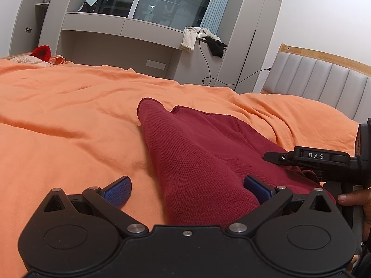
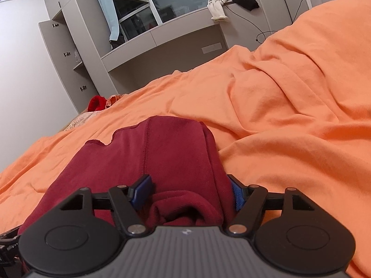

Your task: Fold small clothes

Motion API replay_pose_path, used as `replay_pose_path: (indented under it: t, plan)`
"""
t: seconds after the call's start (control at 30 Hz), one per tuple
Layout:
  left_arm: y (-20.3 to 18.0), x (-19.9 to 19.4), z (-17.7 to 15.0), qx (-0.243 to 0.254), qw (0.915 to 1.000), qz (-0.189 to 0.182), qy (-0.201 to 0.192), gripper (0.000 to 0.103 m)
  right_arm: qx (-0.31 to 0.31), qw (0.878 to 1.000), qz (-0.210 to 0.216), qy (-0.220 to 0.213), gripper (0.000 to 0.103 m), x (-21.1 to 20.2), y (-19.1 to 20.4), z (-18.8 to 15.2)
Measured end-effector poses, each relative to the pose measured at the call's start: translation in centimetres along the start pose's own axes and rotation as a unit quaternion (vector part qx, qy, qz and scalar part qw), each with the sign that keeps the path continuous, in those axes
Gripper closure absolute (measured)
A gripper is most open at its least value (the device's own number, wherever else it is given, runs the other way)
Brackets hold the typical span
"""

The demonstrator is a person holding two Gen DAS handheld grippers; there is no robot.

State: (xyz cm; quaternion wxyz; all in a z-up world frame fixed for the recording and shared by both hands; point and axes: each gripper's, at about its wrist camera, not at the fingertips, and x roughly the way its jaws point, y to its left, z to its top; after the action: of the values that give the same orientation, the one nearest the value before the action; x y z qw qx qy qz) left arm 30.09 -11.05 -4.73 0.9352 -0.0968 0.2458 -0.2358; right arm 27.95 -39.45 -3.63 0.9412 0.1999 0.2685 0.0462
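On orange bed (image 1: 69, 115): maroon garment (image 1: 197, 157), long axis running away from both tongs. Right tongs (image 2: 187, 192) clamped on its bunched near hem; left tongs (image 1: 187, 191) apart, straddling its left edge.

We see a dark red garment (image 1: 204, 153) with a fine waffle-knit texture lying on a plain orange bedcover (image 1: 69, 120). At eleven o'clock sits a brighter red item (image 1: 43, 52). At one o'clock a cream cloth (image 1: 189, 38) hangs beside a black one (image 1: 216, 45). The left gripper (image 1: 186, 191) is black, with blue textured pads (image 1: 118, 191).
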Motion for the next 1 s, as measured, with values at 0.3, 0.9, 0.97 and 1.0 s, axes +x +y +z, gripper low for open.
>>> replay_pose_path:
  t: [0.3, 0.9, 0.97, 1.0]
  plan:
    - [-0.01, -0.03, 0.00, 0.000, 1.0000, 0.000, 0.000, 0.000, 0.000, 1.000, 0.000, 0.000, 0.029, 0.04, -0.07, 0.05]
    - [-0.16, -0.23, 0.11, 0.005, 1.0000, 0.003, -0.006, 0.000, -0.016, 1.000, 0.004, 0.001, 0.039, 0.02, 0.06, -0.07]
    - [-0.20, -0.23, 0.17, 0.004, 1.0000, 0.003, -0.003, 0.000, -0.020, 1.000, 0.005, 0.002, 0.042, -0.02, 0.13, -0.12]
    - [-0.26, -0.23, 0.35, 0.003, 1.0000, 0.004, 0.002, 0.000, -0.022, 1.000, 0.005, 0.002, 0.043, 0.01, 0.24, -0.12]
